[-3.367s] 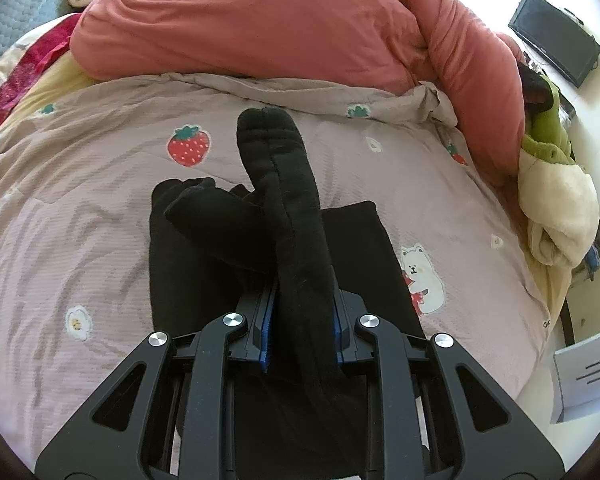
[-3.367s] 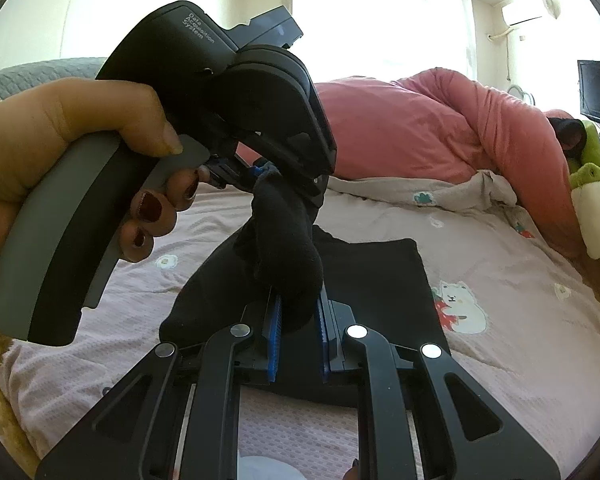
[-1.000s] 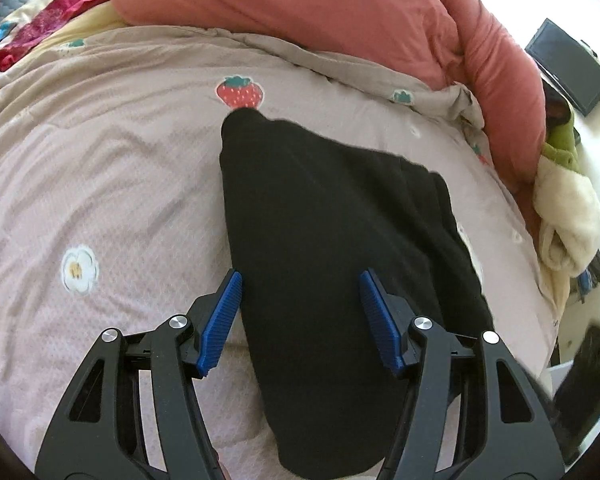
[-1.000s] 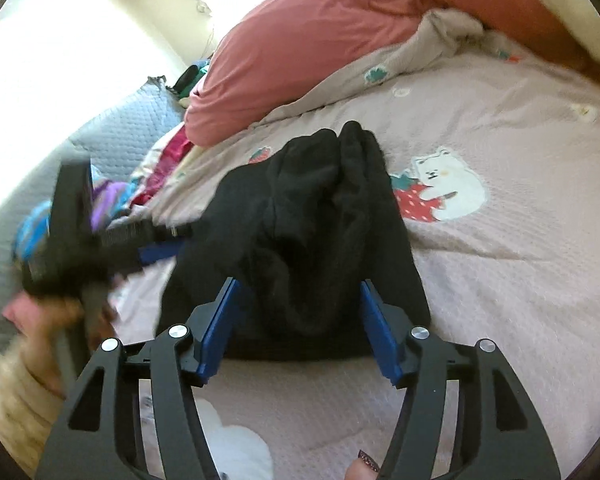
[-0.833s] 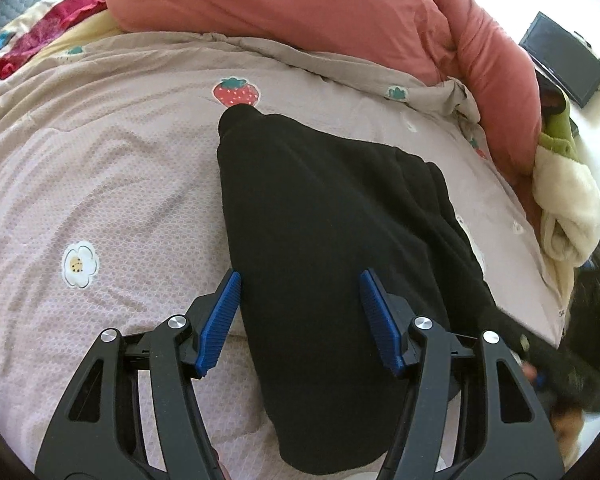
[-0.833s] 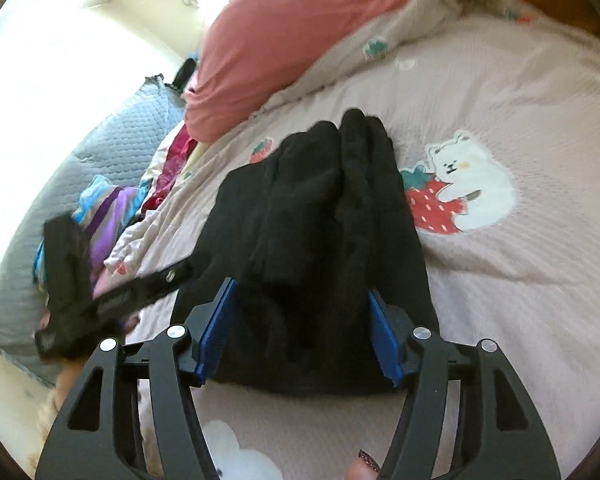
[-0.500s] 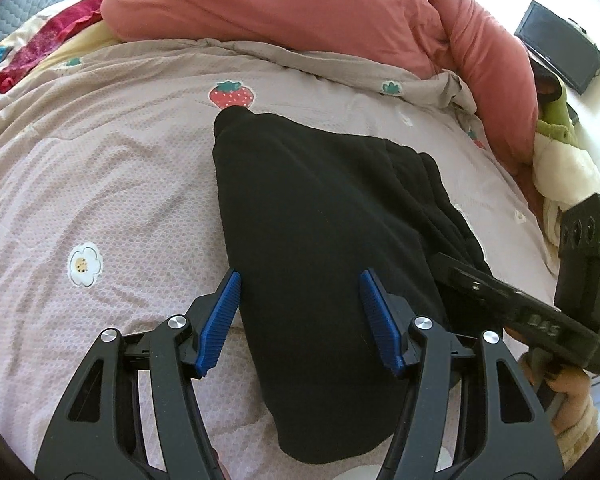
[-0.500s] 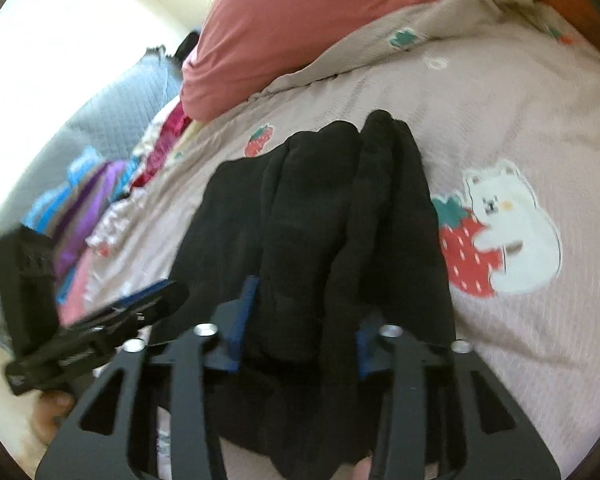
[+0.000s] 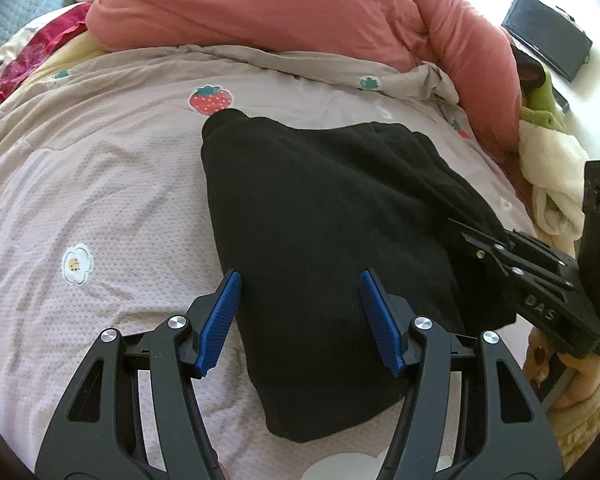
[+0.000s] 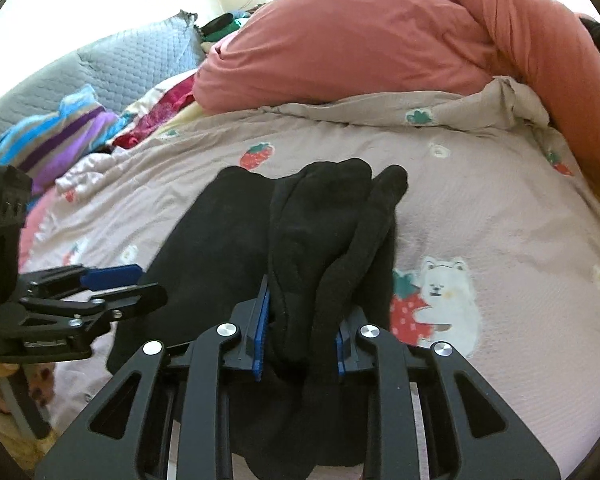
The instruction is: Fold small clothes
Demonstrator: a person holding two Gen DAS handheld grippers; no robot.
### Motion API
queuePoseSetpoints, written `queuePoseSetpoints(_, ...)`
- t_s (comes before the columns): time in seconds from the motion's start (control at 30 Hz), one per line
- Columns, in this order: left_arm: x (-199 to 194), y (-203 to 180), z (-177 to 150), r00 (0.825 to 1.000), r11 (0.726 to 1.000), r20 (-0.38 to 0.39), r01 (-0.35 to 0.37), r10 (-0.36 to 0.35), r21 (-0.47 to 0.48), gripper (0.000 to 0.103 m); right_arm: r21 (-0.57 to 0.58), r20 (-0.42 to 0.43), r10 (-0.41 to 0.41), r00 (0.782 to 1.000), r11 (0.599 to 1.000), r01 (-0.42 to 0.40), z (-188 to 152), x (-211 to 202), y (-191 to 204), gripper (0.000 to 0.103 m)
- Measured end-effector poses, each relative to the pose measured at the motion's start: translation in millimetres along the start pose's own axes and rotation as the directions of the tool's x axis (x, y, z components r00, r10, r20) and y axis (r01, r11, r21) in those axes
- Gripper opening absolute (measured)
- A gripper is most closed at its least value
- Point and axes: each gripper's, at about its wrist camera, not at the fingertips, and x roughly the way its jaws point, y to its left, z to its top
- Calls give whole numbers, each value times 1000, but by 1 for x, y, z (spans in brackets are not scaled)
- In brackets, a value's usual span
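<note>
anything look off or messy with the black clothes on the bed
The black garment lies mostly flat on the bedspread, but its right edge is bunched into thick ridges, where the right gripper is closing on the folds. Nothing looks damaged.

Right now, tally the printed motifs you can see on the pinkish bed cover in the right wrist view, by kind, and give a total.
Full strawberries: 2, one beyond the black garment, one held by the bear
White bears: 1
Teal leaf sprigs: 1
Total: 4; the small white flowers and partly hidden prints are not counted.
</note>
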Motion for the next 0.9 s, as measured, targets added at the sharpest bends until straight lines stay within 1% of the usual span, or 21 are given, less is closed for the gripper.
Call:
queuePoseSetpoints(0.1, 3, -4, -5, 1000, 1000, -10, -8, 8, 14, 53, 57, -41, -2, 999, 998, 5, -15, 13, -15, 23)
queuePoseSetpoints(0.13, 4, -6, -7, 1000, 1000, -12, -11, 11, 21, 53, 79, -45, 3, 999, 997, 1, -20, 16, -18, 24)
queuePoseSetpoints(0.2, 5, -8, -9, 1000, 999, -14, -18, 18, 28, 53, 133, -27, 25, 999, 991, -21, -28, 16, -26, 25)
queuePoseSetpoints(0.23, 5, -9, -10, 1000, 999, -13, -23, 23, 32, 53, 149, -22, 22, 1000, 989, -19, -30, 15, -28, 29)
queuePoseSetpoints(0.27, 5, -8, -11, 1000, 999, -12, -24, 25, 32, 53, 165, -20, 6, 1000, 986, -2, -32, 13, -29, 36)
queuePoseSetpoints(0.33, 4, -7, -11, 1000, 999, -14, -23, 23, 28, 53, 184, -16, 3, 1000, 983, 0, -33, 9, -29, 36)
queuePoseSetpoints(0.4, 2, -6, -12, 1000, 1000, -12, -18, 19, 20, 53, 185, -11, -17, 1000, 983, 19, -35, 2, -26, 38)
queuePoseSetpoints(0.5, -4, -6, -15, 1000, 1000, -1, -17, 17, 18, 53, 168, 12, -63, 998, 984, 60, -37, -15, -19, 48)
queuePoseSetpoints(0.57, -10, -6, -17, 1000, 1000, 8, -15, 15, 14, 53, 168, 39, -79, 996, 983, 72, -40, -29, -17, 61)
queuePoseSetpoints(0.6, -13, -6, -18, 1000, 1000, 13, -13, 12, 15, 53, 170, 59, -85, 995, 983, 74, -42, -39, -15, 64)
queuePoseSetpoints(0.67, -21, -9, -21, 1000, 1000, 29, -12, 11, 23, 53, 176, 93, -90, 992, 982, 73, -46, -55, -13, 73)
queuePoseSetpoints(0.7, -25, -11, -23, 999, 1000, 35, -13, 12, 27, 56, 181, 110, -96, 989, 981, 75, -47, -64, -11, 76)
queuePoseSetpoints(0.73, -32, -13, -25, 999, 999, 48, -13, 11, 35, 69, 183, 128, -100, 987, 980, 76, -49, -72, -10, 83)
queuePoseSetpoints(0.77, -36, -15, -27, 998, 999, 59, -13, 11, 41, 73, 183, 139, -102, 985, 980, 76, -50, -78, -9, 86)
queuePoseSetpoints(0.8, -42, -18, -29, 997, 999, 72, -13, 10, 50, 74, 180, 155, -105, 982, 981, 76, -52, -86, -5, 88)
queuePoseSetpoints(0.87, -53, -23, -33, 996, 997, 93, -17, 10, 70, 76, 171, 176, -123, 977, 981, 92, -57, -99, 0, 94)
queuePoseSetpoints(0.9, -58, -24, -35, 995, 997, 102, -16, 8, 74, 81, 166, 184, -131, 974, 981, 100, -58, -104, 1, 95)
